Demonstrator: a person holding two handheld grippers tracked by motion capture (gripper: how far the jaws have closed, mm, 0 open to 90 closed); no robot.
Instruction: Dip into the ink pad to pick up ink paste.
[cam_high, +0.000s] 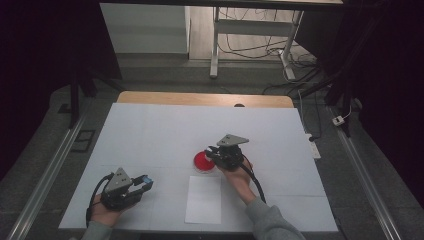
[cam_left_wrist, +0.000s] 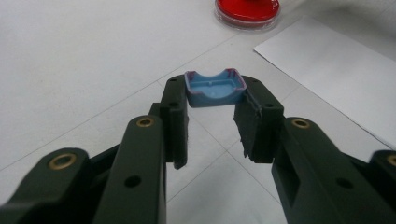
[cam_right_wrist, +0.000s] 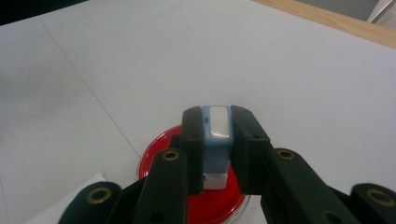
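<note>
A small blue cap (cam_left_wrist: 215, 88), hollow side facing the camera, is pinched between the tips of my left gripper (cam_left_wrist: 212, 100), which is shut on it. In the high view this gripper (cam_high: 145, 184) rests near the table's front left. My right gripper (cam_right_wrist: 217, 122) is shut on a light blue and white stamp (cam_right_wrist: 217, 140) and holds it over a round red ink pad (cam_right_wrist: 159, 161). From above, the right gripper (cam_high: 211, 152) sits at the right edge of the red pad (cam_high: 201, 162), mid-table. I cannot tell whether the stamp touches the pad.
A white sheet of paper (cam_high: 203, 199) lies in front of the pad, between the two hands; it also shows in the left gripper view as a sheet of paper (cam_left_wrist: 336, 74). White covering (cam_high: 165, 125) spans the table, with a wooden edge (cam_high: 200, 98) at the back.
</note>
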